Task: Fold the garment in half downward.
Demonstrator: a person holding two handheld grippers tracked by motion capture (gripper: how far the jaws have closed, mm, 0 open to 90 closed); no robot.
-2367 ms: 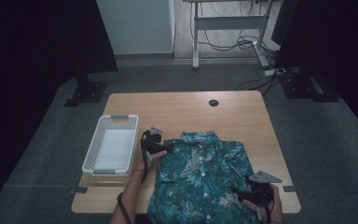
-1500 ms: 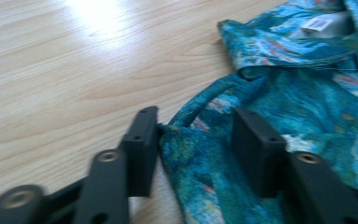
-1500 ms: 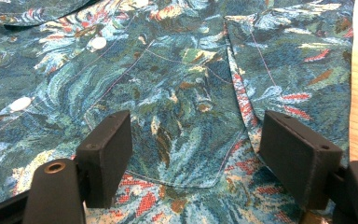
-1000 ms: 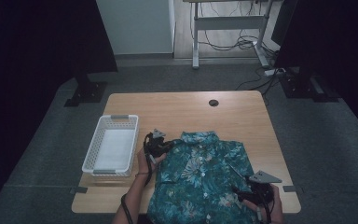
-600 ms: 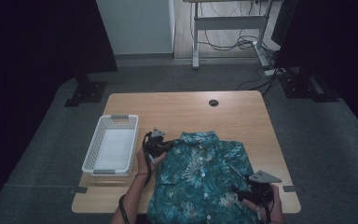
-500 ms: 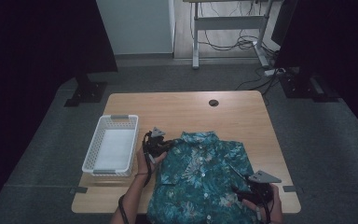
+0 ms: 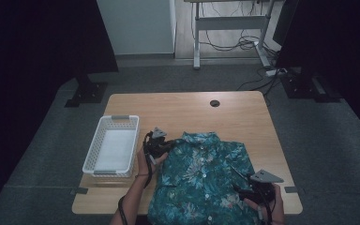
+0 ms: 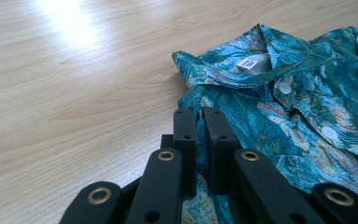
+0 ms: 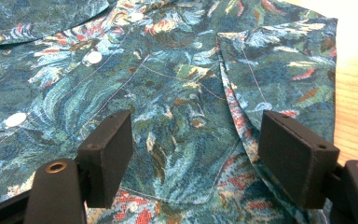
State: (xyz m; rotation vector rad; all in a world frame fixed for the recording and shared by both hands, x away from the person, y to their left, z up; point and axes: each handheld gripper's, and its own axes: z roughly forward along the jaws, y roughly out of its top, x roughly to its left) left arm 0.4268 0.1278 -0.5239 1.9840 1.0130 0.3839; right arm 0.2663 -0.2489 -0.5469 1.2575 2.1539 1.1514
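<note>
The teal patterned shirt [image 7: 204, 180] lies flat, buttoned front up, on the near half of the bench [image 7: 183, 110]. The left claw [image 8: 199, 122], its forearm reaching in from the near edge, is pinched on the shirt's shoulder edge beside the collar. The right claw [image 9: 193, 140] hovers low, jaws wide, over the shirt's near right part.
</note>
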